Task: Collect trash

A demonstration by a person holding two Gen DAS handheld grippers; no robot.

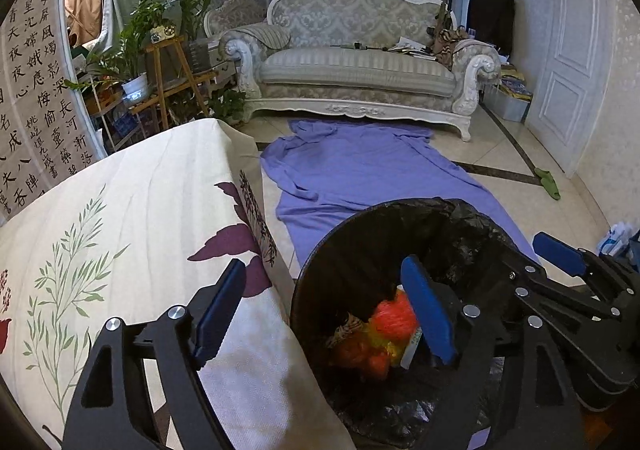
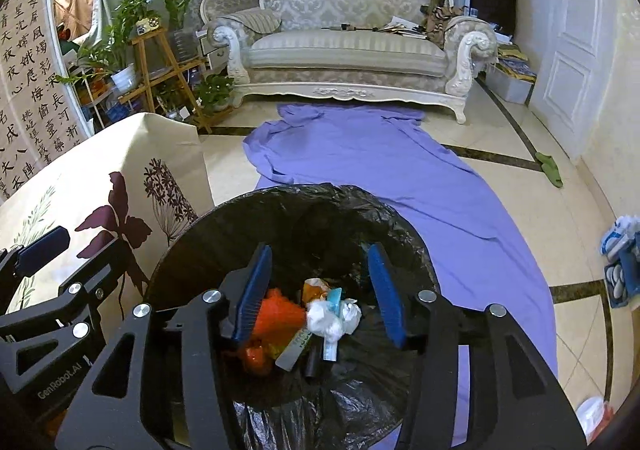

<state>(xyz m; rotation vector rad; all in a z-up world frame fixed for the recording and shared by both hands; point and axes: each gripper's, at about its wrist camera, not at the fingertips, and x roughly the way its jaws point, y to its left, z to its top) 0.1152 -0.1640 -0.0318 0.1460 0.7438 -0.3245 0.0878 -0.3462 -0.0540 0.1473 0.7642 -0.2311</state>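
The round black bin lined with a crinkled black plastic bag (image 2: pixel 280 218) stands on the near floor, at the near end of the purple sheet (image 2: pixel 400 178), with orange, yellow and crumpled white trash (image 2: pixel 332 318) lying in its bottom. Above it the right gripper (image 2: pixel 320 294) hangs with blue fingers spread and nothing between them. Just left, the left gripper (image 1: pixel 324 306) gapes wide and empty, straddling the bin's rim and the floral cream cloth (image 1: pixel 132 210); a white carved sofa (image 1: pixel 360 62) stands far behind.

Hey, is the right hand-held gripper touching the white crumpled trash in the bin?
Apart. In the right wrist view the right hand-held gripper stands open above the bin, its blue pads clear of the white crumpled trash lying below.
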